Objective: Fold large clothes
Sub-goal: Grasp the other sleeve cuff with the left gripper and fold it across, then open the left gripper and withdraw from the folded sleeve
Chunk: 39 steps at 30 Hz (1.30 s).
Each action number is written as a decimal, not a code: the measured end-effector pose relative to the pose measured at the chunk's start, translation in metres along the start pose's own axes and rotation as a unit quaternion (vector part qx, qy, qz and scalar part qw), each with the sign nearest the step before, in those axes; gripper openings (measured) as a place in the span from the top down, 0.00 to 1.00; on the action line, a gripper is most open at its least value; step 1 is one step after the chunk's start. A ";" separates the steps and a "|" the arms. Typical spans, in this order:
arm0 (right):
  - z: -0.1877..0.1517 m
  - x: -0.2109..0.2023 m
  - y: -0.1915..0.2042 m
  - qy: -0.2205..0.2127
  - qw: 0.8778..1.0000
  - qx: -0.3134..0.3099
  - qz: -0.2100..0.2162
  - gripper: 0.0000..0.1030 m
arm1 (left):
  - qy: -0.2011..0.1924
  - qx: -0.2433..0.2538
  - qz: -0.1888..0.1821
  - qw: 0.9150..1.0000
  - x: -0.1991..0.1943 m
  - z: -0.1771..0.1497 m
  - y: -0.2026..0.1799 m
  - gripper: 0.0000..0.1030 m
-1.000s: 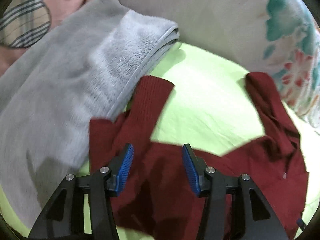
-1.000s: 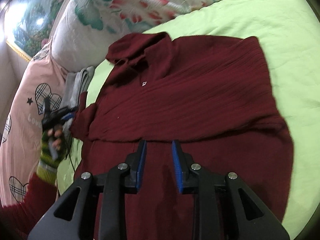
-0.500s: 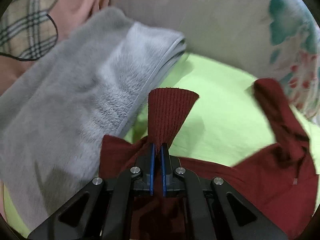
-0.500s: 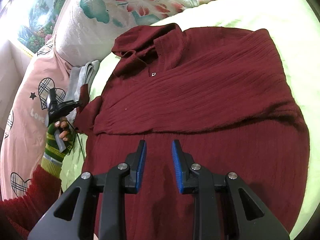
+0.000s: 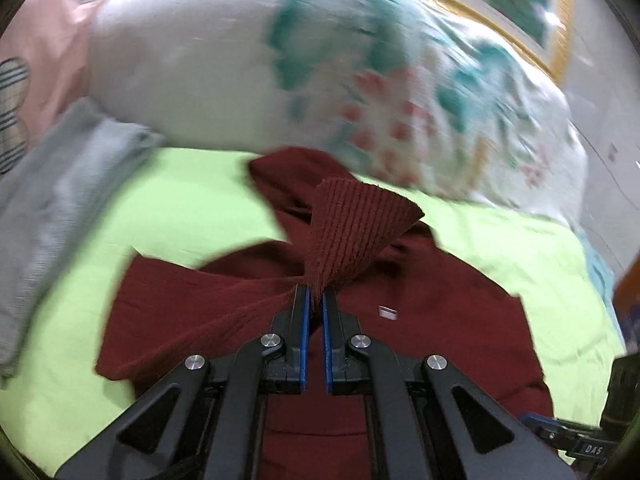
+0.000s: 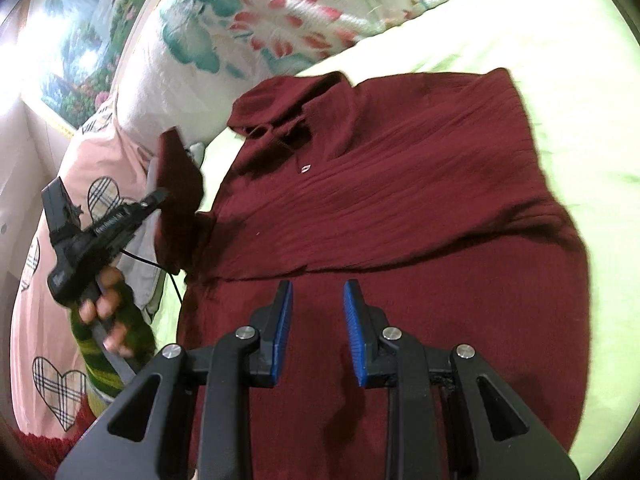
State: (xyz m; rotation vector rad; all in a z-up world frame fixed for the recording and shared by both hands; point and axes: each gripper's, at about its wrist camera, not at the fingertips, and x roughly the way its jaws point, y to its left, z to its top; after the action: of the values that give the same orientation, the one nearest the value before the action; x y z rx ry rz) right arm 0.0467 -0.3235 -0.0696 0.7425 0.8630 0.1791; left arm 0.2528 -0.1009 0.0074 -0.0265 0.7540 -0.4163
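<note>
Dark red sweater (image 6: 400, 208) lies flat on the lime-green bed sheet (image 6: 560, 40), collar toward the floral pillow (image 6: 248, 28) at the head end, hem toward the right-wrist cam — long axis runs collar to hem, roughly up-down in that view. Top part is folded over w/ a crease across the body just ahead of the right tongs (image 6: 318, 320). Open sheet on the far side of the sweater and past its shoulder; near side is tighter: grey folded blanket (image 5: 60, 184) and a pink pillow w/ plaid hearts (image 6: 48, 280) crowd that edge, floral pillow closes off the head end.

Left tongs (image 5: 315, 312) are clenched on the ribbed sleeve cuff (image 5: 356, 232), which fans out above the blue pads (image 5: 304, 320) and is lifted off the bed; rest of the sleeve trails down to the body. In the right view the same sleeve (image 6: 176, 196) hangs from the left tool, held by a hand (image 6: 102, 308) in a green-yellow striped cuff.

Right tongs hover over the lower sweater, part open, nothing between the blue pads — released.

Left-cam backgrnd is motion-blurred; pillow print smeared. Hem is cut off behind the right tool body, the other sleeve can't be made out. Small white tag (image 6: 305, 168) sits below the collar.
</note>
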 end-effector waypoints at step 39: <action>0.109 0.137 0.019 0.073 0.990 -0.094 -0.078 0.62 | 0.042 -0.004 0.171 0.984 -0.010 -0.076 0.112 0.37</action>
State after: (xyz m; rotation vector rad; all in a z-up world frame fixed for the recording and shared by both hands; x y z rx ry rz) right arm 0.2197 -0.3069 -0.0970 0.4879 1.0239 0.1746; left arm 0.2352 0.0155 -0.0606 0.1137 0.8264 -0.0866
